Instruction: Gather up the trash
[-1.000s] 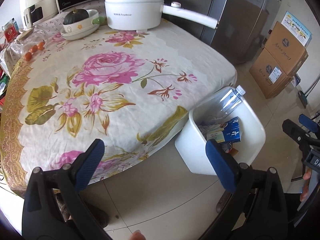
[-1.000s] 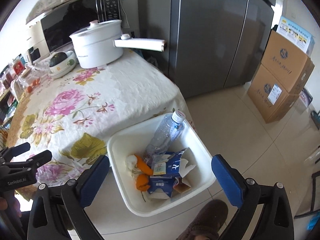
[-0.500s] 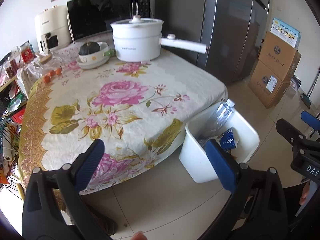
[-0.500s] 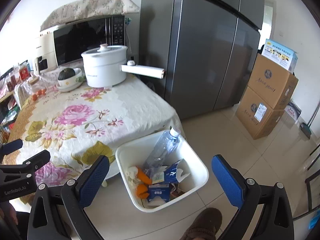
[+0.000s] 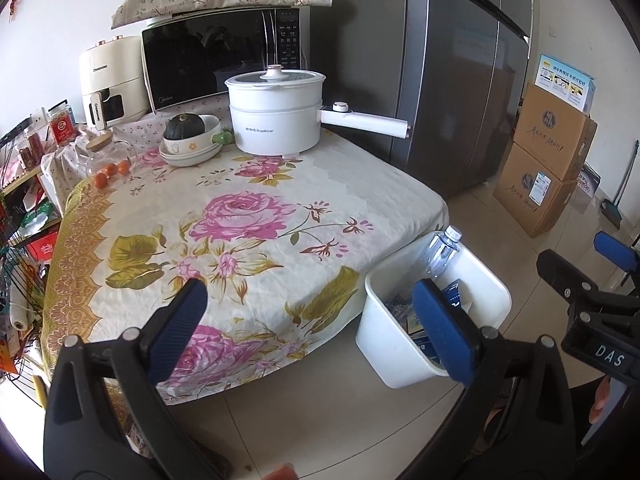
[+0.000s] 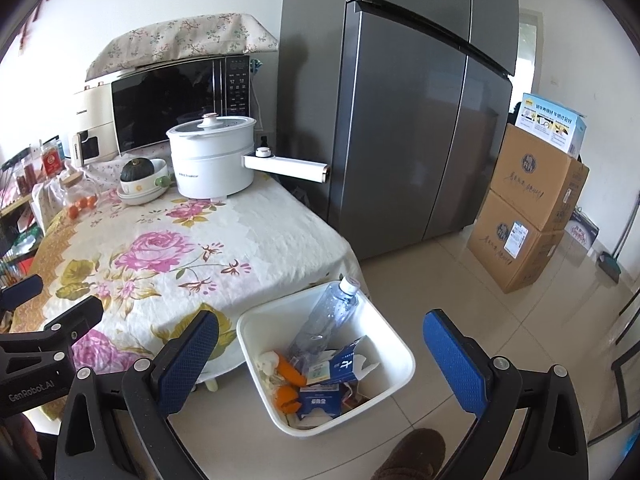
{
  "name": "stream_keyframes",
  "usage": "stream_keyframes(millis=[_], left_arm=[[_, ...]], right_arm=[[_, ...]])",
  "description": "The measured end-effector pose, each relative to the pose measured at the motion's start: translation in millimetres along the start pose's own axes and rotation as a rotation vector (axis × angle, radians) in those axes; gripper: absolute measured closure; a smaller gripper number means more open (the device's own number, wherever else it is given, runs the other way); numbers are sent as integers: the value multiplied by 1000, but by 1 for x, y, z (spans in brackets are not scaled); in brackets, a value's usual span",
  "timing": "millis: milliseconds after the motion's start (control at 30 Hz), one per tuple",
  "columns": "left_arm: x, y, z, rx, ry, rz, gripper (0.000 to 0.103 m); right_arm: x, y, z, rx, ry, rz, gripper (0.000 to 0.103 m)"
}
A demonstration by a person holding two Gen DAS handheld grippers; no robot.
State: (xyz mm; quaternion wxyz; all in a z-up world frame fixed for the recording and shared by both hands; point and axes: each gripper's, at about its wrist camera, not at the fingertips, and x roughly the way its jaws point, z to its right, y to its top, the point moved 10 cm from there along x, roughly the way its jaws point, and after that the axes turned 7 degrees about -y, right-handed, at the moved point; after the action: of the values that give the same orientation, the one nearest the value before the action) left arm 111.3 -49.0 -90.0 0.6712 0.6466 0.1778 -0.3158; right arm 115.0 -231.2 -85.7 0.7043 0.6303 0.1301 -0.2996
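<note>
Looking along the left gripper [image 5: 308, 326], the jaws stand wide apart and hold nothing; the white bin [image 5: 404, 356] sits on the floor ahead-right at the table corner, where cleared trash drops easily. Along the right gripper [image 6: 320, 360], equally wide and empty, the bin lies directly ahead between the fingers, already holding a plastic bottle [image 6: 326, 318], cartons [image 6: 340, 368] and orange peel [image 6: 290, 372].
</note>
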Motion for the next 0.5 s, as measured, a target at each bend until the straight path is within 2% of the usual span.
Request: stream_keyframes(millis=[500], left_arm=[[-1, -1, 2, -6, -10, -2, 1]], right_arm=[[3, -5, 0, 2, -1, -22, 0]])
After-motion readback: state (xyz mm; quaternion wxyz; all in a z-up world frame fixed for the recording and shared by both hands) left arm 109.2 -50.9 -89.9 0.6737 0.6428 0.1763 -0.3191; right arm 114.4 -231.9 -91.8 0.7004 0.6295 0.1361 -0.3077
